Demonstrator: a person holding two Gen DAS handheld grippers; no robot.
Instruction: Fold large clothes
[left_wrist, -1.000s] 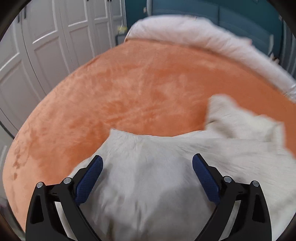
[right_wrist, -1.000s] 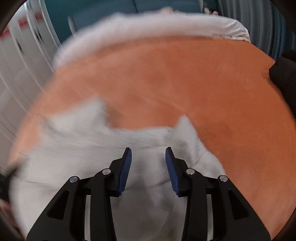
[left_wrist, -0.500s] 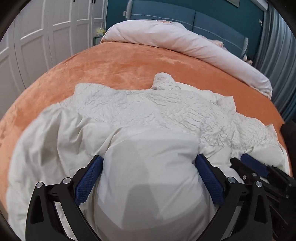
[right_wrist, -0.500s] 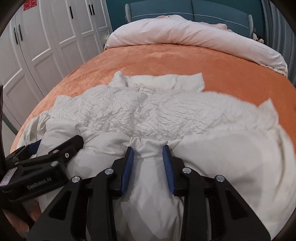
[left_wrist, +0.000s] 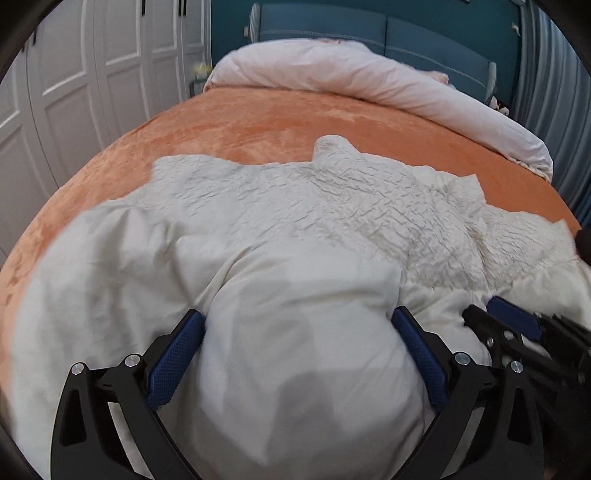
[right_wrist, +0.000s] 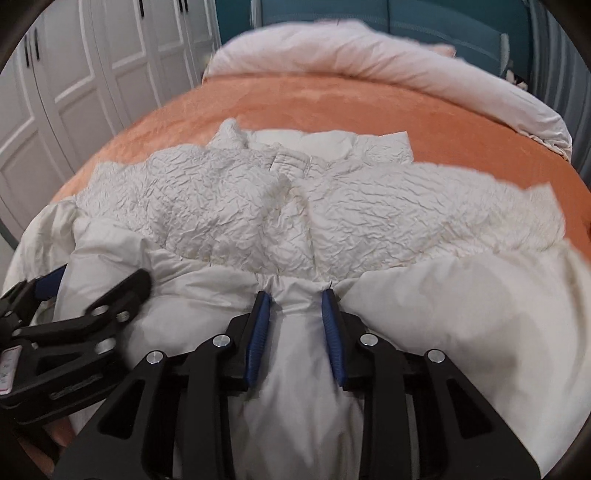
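Right wrist view shows the right tool (right_wrist: 295, 317), its jaws just narrowed, pinching the puffy cream quilted coat (right_wrist: 332, 206) spread at twelve o'clock on the orange velvety bed (right_wrist: 369, 107), while the left tool (left_wrist: 299, 350) stays wide around a bulge, so slick fabric may slip free.

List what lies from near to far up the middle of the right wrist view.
Right claw pinching smooth white fabric → crinkled cream-white padded jacket → orange plush bedspread → rolled pale pink duvet → teal upholstered headboard.
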